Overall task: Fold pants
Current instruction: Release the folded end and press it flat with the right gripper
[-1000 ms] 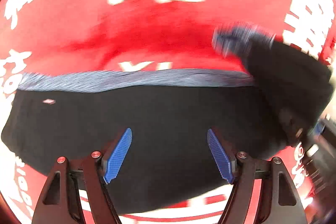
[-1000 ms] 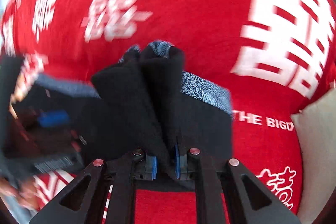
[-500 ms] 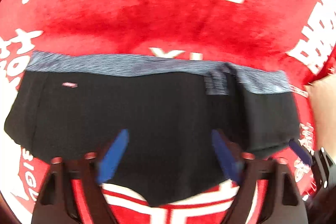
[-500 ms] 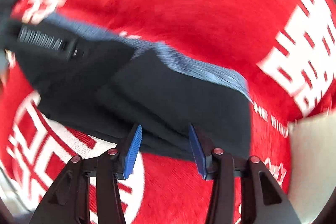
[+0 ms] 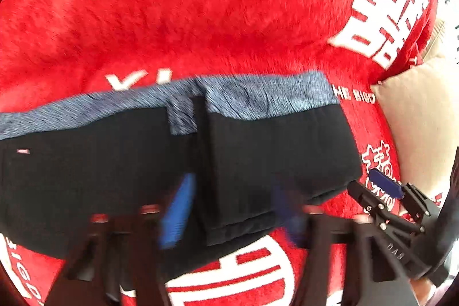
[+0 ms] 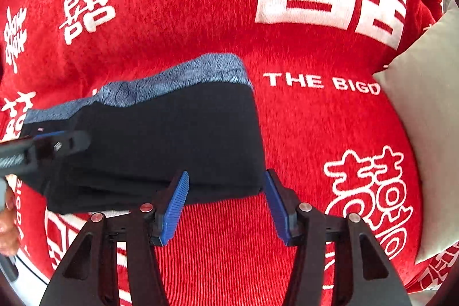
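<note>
left gripper (image 5: 232,208), lower centre, jaws closing over the pants (image 5: 258,157) edge. right gripper (image 6: 226,205) jaws half-wide, holding nothing. a shallow pinch could drag only the top layer and undo the fold.

light: bright, even | left view: motion-blurred | right view: sharp | edges: fisheye-bent

Right gripper (image 6: 226,204) open, empty, above folded pants (image 6: 172,139) edge.
</note>
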Demonstrator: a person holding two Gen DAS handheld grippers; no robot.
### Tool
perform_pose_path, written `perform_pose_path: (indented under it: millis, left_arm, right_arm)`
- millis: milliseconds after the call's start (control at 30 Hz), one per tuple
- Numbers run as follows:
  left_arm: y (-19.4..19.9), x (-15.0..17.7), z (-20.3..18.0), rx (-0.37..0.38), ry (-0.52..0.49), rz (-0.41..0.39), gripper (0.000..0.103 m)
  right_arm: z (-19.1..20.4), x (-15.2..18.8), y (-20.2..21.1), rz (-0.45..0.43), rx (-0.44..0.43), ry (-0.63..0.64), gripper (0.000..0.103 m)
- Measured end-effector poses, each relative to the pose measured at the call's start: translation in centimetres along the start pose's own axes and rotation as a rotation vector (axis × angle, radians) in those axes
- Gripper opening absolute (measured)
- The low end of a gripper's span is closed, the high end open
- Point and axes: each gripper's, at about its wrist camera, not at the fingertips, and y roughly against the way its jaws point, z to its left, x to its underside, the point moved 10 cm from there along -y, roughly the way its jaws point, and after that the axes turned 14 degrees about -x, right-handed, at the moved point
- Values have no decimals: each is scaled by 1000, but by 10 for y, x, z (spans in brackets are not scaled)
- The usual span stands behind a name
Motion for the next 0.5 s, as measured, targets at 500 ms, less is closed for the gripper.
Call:
perform_pose_path:
  millis: [500]
  left_arm:
    - [-4,35,14,-75,-14,-30,8]
  right_arm:
    - [0,35,2,55,-68,-62,42]
